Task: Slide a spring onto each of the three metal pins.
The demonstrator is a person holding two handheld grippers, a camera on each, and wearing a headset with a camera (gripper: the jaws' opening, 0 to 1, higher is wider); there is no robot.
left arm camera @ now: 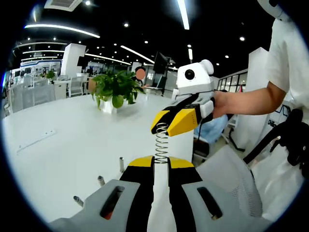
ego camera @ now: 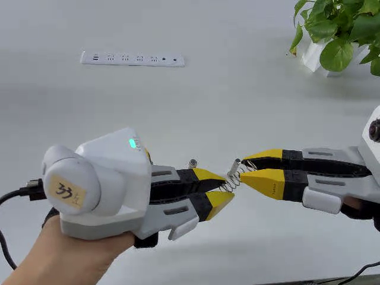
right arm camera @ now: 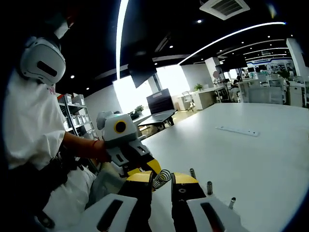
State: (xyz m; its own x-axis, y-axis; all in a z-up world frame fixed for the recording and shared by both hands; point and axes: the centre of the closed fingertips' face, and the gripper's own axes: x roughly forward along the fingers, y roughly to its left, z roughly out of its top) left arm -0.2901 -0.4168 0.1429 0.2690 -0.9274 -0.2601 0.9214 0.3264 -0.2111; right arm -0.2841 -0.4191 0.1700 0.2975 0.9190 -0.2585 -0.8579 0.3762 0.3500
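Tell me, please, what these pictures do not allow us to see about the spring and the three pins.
- Head view: the lower parts of the pins are hidden behind the left gripper and right gripper.
- All views: both ends of the spring are covered by yellow jaw tips.
- Gripper views: the pins are too small to tell whether any already carries a spring.

Left gripper (ego camera: 228,187): white-grey housing. Tan sticker (ego camera: 66,191) at the rear with handwritten "33". Green status light (ego camera: 132,143) on top, black cable (ego camera: 15,199) out the back. Right gripper (ego camera: 242,169): same white-grey body. Both have black jaws with yellow wedge tips. Person wears a white short-sleeved shirt (right arm camera: 29,121) and a white headset (right arm camera: 42,60).
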